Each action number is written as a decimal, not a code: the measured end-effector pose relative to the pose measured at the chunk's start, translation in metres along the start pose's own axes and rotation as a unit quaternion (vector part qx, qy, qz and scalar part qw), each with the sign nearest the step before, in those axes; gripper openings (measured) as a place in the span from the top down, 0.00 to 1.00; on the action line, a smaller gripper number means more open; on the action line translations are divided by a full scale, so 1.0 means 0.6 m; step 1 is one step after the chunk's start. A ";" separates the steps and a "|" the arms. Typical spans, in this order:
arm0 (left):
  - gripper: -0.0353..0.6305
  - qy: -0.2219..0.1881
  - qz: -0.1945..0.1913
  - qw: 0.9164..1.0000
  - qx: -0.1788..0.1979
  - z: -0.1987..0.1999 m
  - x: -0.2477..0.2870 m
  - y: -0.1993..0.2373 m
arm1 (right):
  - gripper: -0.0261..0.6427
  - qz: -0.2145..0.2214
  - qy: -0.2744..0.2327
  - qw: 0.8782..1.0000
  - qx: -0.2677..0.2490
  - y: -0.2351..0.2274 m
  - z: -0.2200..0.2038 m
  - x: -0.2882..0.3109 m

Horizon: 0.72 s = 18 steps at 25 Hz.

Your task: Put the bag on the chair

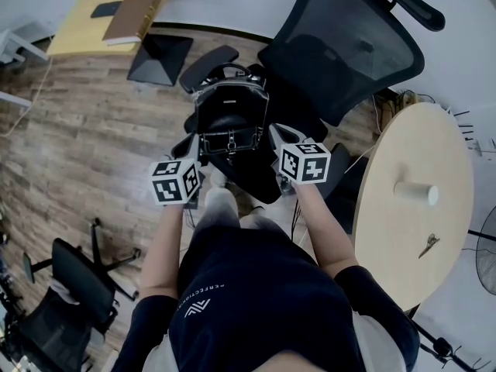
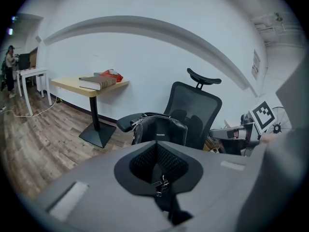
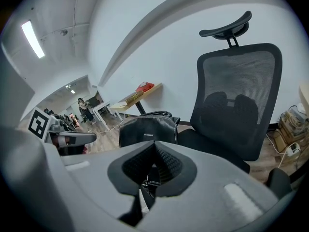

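Note:
A black bag [image 1: 231, 118] stands upright between my two grippers, over the front of the black mesh office chair's [image 1: 349, 41] seat; whether it rests on the seat I cannot tell. My left gripper [image 1: 191, 149] is at the bag's left side, and my right gripper [image 1: 277, 138] is at its right side. In the left gripper view the left gripper [image 2: 158, 167] is shut on a black strap with a metal buckle [image 2: 162, 182], with the bag [image 2: 159, 129] ahead. In the right gripper view the right gripper [image 3: 153, 167] is shut on a similar strap [image 3: 147, 181].
A rectangular wooden table [image 1: 81, 25] with a book [image 1: 133, 15] stands at the far left on a black base [image 1: 159, 59]. To the right, a round table [image 1: 403, 231] carries a paper cup [image 1: 416, 192]. Another black chair [image 1: 70, 285] is at the lower left. Wood floor [image 1: 85, 138] lies to the left.

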State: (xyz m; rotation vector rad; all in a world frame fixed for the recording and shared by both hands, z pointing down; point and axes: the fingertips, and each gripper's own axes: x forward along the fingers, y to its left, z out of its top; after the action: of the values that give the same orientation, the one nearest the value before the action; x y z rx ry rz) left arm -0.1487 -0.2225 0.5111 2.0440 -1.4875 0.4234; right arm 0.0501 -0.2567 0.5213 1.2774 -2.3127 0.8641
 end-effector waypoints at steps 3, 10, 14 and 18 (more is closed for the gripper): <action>0.92 -0.002 0.003 1.000 -0.001 0.004 -0.001 0.003 | 0.96 0.004 0.001 1.000 0.001 0.005 0.000 0.002; 0.92 -0.001 0.006 1.000 -0.004 0.002 -0.004 0.009 | 0.96 0.006 -0.001 1.000 0.000 0.010 0.009 0.008; 0.92 -0.002 0.010 1.000 -0.007 0.004 -0.006 0.014 | 0.96 0.005 0.000 1.000 0.000 0.011 0.009 0.010; 0.92 -0.003 0.015 1.000 -0.010 0.004 -0.008 0.021 | 0.96 0.004 0.001 1.000 0.000 0.010 0.010 0.013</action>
State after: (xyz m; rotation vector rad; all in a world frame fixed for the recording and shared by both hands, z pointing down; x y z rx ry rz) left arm -0.1620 -0.2230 0.5098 2.0118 -1.5207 0.4132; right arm 0.0408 -0.2631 0.5195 1.2683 -2.3171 0.8675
